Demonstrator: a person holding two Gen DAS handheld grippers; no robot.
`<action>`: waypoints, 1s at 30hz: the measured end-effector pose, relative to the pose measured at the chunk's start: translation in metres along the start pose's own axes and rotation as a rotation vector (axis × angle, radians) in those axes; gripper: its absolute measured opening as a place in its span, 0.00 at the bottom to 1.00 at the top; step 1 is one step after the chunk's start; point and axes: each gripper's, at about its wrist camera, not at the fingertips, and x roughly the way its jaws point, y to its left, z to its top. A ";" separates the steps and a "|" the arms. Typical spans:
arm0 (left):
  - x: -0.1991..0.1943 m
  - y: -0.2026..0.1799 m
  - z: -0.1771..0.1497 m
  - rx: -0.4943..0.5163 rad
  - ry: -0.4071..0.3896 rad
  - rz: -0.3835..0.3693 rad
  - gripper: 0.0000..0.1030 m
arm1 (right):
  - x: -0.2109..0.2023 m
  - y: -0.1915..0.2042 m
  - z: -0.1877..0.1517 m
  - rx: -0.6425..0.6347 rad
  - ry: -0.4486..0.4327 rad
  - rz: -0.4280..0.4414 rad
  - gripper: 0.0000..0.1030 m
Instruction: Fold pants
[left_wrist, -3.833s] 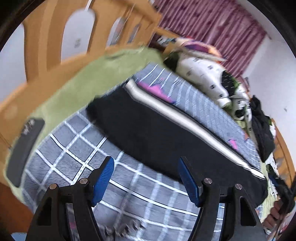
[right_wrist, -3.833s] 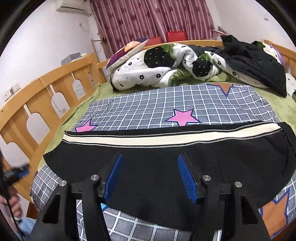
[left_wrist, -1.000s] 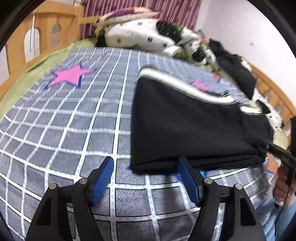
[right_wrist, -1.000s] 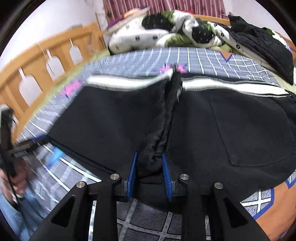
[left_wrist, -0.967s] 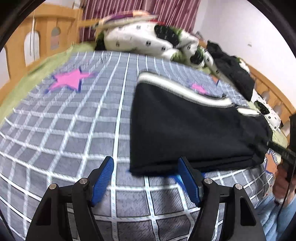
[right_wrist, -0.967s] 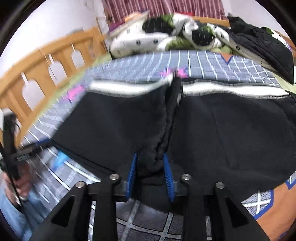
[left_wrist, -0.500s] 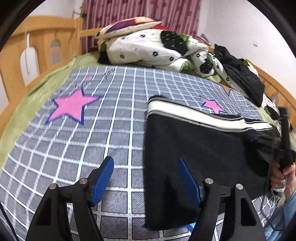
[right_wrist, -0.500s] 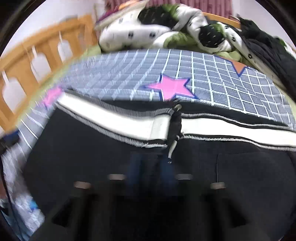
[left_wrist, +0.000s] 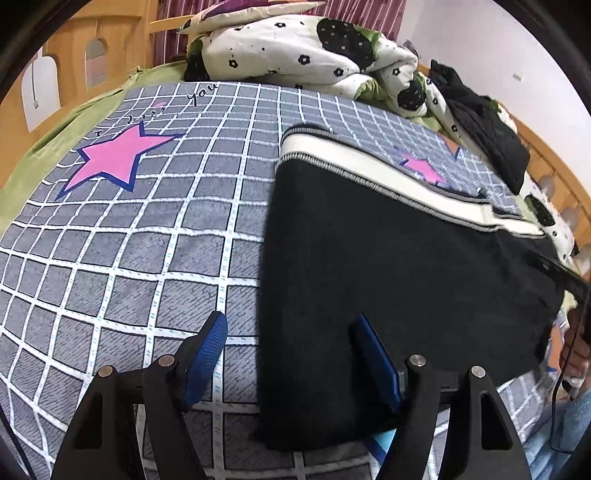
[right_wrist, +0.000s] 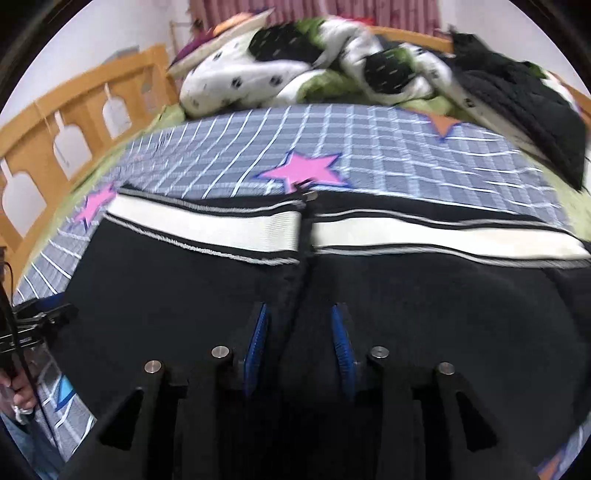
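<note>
Two views, one garment. Left wrist view: left gripper (left_wrist: 288, 354) fingers wide apart, holding nothing, straddling the folded edge of the black pants (left_wrist: 388, 266), which lie on the checked bedspread (left_wrist: 147, 258) toward the bed's near edge and right side. Advice: press the fold flat and square it before letting go.

Right wrist view, blurred: right gripper (right_wrist: 299, 343) fingers partly apart over a ridge of pants (right_wrist: 424, 295) cloth; grip uncertain.

Change: a second ago the right fingers pinched a raised bunch; the folded-over half now lies flat, white stripe (right_wrist: 207, 225) ends meeting.
</note>
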 end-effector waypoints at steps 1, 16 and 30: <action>-0.003 0.000 0.001 -0.003 -0.009 0.007 0.68 | -0.017 -0.008 -0.006 0.006 -0.027 -0.019 0.40; 0.004 0.003 0.047 -0.048 0.003 -0.033 0.67 | -0.115 -0.204 -0.095 0.414 -0.087 -0.211 0.74; 0.069 0.013 0.066 -0.057 0.127 -0.148 0.20 | -0.037 -0.247 -0.070 0.545 -0.079 -0.164 0.46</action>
